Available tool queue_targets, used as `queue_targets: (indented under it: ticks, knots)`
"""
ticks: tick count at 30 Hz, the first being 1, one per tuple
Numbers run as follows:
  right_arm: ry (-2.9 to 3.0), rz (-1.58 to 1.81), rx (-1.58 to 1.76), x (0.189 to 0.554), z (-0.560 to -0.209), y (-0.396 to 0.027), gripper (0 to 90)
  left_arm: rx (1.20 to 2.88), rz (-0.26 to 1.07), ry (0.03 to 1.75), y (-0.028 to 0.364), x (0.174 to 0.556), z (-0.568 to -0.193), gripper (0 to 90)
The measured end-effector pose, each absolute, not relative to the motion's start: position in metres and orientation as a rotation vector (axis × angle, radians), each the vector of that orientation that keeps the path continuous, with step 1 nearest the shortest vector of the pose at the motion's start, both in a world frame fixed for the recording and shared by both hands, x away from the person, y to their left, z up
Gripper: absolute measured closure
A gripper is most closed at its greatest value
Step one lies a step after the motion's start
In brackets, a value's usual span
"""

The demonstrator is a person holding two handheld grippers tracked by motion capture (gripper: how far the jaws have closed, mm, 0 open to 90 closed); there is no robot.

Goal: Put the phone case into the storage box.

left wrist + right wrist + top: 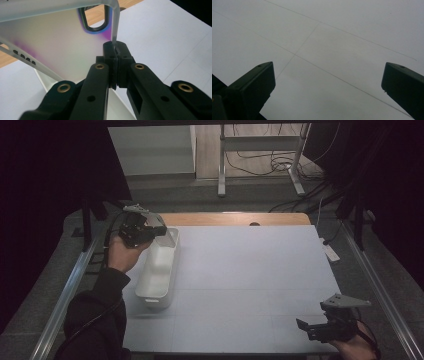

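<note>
The left gripper (pixel 157 231) is closed on the thin edge of a translucent lid (pixel 167 236); in the left gripper view its 2 black jaws are pressed together with the lid's (pixel 57 50) rim pinched between the pads (pixel 122 53) at the centre of the frame. The lid is held tilted, and it is seen filling the upper left of that view, with an oval handle cut-out near the top centre and a row of small slots at the left edge. In the high view, the left gripper is seen at the upper left of the table, held by a hand (pixel 122 254) in a dark sleeve that comes in from the lower left. Just below and to the right of it, a white rectangular container (pixel 159 277) is set lengthwise on the white table surface (pixel 250 270), with the lid raised over its far end. Whether the lid is touching the container cannot be told.

The right gripper (pixel 305 327) is seen at the lower right of the high view, well apart from the container. Its 2 jaws are spread wide with nothing between them; in the right gripper view they are seen at the lower left and lower right corners, over the bare table surface (pixel 324 50) crossed by faint lines.
</note>
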State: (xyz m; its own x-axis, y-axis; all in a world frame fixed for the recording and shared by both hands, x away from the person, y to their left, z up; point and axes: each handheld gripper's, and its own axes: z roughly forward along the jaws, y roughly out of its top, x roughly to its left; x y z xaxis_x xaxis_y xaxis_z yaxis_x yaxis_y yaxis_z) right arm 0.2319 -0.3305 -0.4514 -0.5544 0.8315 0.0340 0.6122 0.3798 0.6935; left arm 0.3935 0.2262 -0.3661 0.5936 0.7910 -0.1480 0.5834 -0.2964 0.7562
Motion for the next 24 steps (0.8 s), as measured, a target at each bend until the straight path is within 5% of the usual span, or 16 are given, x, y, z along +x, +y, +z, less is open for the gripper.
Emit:
queue_targets:
  ticks: [24]
  knots:
    - [2.303,0.949,1.275,0.223,-0.449,-0.337,0.0,2.028,0.361,1.202,0.223,0.415,-0.388,88.5]
